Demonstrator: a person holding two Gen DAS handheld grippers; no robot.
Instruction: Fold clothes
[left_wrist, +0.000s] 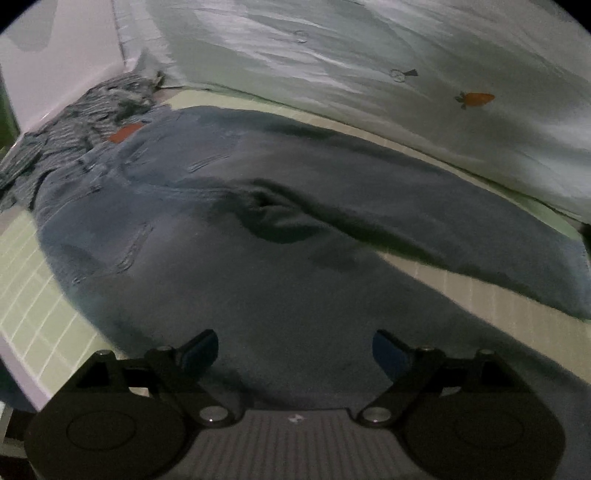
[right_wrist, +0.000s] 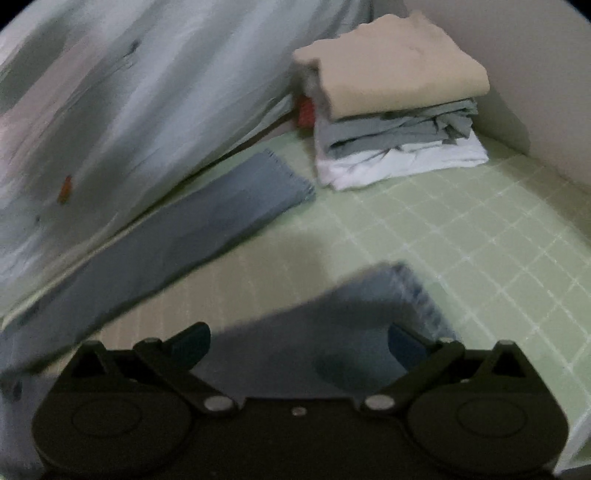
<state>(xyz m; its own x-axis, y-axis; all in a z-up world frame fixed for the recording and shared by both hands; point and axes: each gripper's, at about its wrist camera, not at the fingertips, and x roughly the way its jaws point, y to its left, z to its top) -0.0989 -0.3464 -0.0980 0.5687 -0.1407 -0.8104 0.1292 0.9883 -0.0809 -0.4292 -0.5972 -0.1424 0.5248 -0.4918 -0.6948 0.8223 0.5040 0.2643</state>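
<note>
A pale green sheet (right_wrist: 461, 236) with a white grid covers the bed. A light blanket (left_wrist: 369, 55) printed with a small orange carrot (left_wrist: 476, 99) is bunched along its far side. A plain wall (right_wrist: 546, 92) stands behind.

It was a home bedroom: a bed under a pale green checked sheet (right_wrist: 461, 236), a carrot-print quilt (left_wrist: 406, 74) bunched at twelve o'clock, and a stack of folded laundry (right_wrist: 395, 118) against the wall at one o'clock.
</note>
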